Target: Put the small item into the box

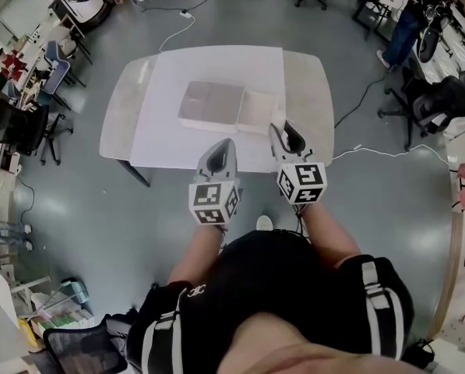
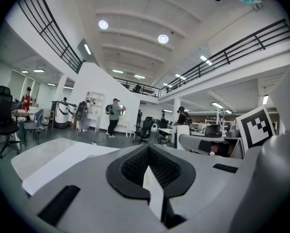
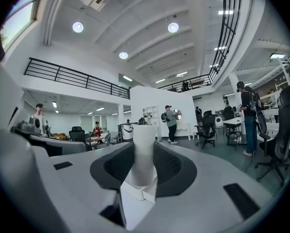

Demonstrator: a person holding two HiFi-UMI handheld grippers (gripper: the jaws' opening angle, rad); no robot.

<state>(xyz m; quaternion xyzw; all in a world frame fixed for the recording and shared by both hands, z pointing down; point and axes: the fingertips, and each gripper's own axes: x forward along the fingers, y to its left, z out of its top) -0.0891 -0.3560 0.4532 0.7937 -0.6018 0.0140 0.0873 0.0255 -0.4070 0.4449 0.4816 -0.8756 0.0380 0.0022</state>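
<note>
Left tongs [image 2: 148, 166] together, right tongs [image 1: 285, 135] clamped on white item [image 3: 145, 149]; box [image 1: 210, 104] on table [image 1: 306, 84] ahead, chairs [image 1: 18, 127] around.

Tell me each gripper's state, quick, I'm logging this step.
Left gripper: closed, nothing between its jaws.
Right gripper: closed on a white cylindrical item.

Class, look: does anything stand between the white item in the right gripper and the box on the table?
Nothing visible does. The right gripper, shut on the white item, hangs by the table; only bare white sheet lies between it and the box.
</note>
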